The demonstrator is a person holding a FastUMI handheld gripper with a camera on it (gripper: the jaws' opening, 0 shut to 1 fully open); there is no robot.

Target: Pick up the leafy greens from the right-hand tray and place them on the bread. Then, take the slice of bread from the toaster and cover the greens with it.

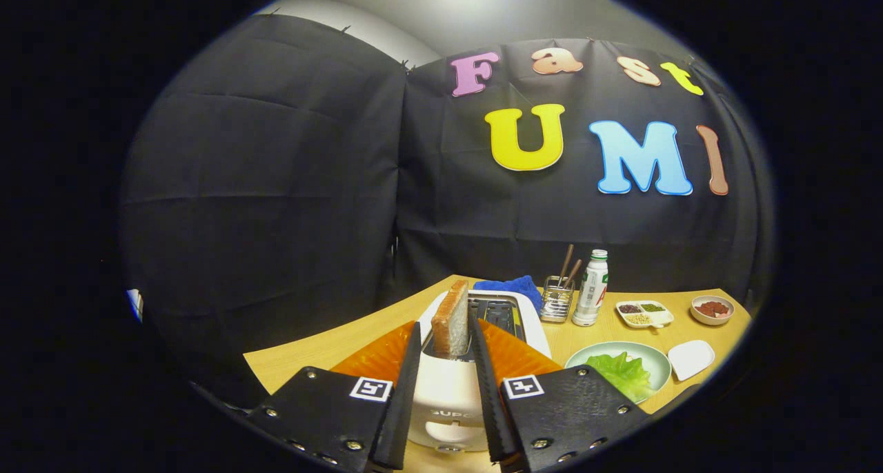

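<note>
Fingers: my gripper is spread open, one finger on each side of the slice of bread, with a gap on both sides; neither finger presses on it.
Slice of bread: it stands upright in the near slot of the white toaster, its upper part rising above the slot, between my fingertips.
Toaster: it sits on the wooden table directly under my fingers; its second slot, on the right of the bread, I see dark and open.
Leafy greens: a green lettuce leaf lies on the pale green plate, to the right of my right finger and near the toaster. I cannot tell if bread lies under it.
White dish: a small white square dish stands just beside the plate, on its right.
Beyond the toaster: a blue cloth lies behind it; next to it a wire holder with brown sticks, then a white bottle standing upright.
Far right: a divided white dish with small portions, and a round bowl with something reddish inside.
</note>
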